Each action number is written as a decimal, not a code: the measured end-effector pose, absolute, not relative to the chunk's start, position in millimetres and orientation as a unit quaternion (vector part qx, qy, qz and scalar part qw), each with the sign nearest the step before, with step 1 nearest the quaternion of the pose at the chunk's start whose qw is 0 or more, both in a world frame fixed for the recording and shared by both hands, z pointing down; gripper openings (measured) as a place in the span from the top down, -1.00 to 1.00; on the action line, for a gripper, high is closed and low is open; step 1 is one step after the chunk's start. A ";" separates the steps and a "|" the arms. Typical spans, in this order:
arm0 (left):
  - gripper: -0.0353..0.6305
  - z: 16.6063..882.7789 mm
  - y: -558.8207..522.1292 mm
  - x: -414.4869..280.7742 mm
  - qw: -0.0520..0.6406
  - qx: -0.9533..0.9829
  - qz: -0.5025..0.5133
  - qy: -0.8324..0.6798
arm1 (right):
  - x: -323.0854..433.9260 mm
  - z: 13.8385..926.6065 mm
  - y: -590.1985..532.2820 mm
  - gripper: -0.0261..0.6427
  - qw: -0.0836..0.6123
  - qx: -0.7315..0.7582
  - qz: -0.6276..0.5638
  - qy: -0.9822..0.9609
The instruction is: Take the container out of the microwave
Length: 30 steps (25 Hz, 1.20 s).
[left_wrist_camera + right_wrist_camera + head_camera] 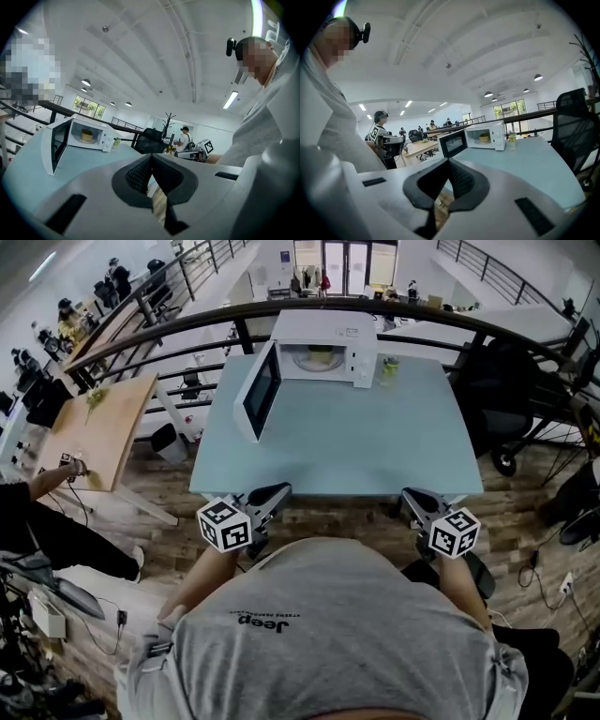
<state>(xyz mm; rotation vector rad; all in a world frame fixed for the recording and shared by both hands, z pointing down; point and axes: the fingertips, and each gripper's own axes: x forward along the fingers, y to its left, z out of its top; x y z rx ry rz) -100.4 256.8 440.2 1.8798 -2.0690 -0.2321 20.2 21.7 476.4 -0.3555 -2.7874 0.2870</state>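
A white microwave (323, 348) stands at the far edge of the pale blue table (356, 442), its door (258, 390) swung open to the left. A yellowish container (319, 356) sits inside it; it also shows as the container (86, 135) in the left gripper view and the container (484, 138) in the right gripper view. My left gripper (279, 489) and right gripper (409, 495) hover at the table's near edge, far from the microwave. Both the left gripper (151, 161) and the right gripper (449, 165) have their jaws together with nothing between them.
A small bottle (389, 368) with a green label stands just right of the microwave. A black railing (187, 329) runs behind the table. A wooden table (98, 427) is at the left and a black office chair (511, 399) at the right. Other people sit further off.
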 end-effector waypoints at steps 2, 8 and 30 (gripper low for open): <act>0.84 446.0 256.1 -107.6 0.171 0.665 -0.075 -0.723 | 9.3 481.5 23.1 0.87 0.160 -0.124 0.105 -0.974; 0.84 455.5 255.8 -175.3 0.161 0.681 -0.084 -0.710 | -66.5 483.6 34.7 0.87 0.165 -0.116 0.101 -0.974; 0.84 454.5 243.7 -374.9 0.163 0.737 -0.075 -0.652 | -314.2 466.1 45.4 0.87 0.218 -0.076 0.089 -0.969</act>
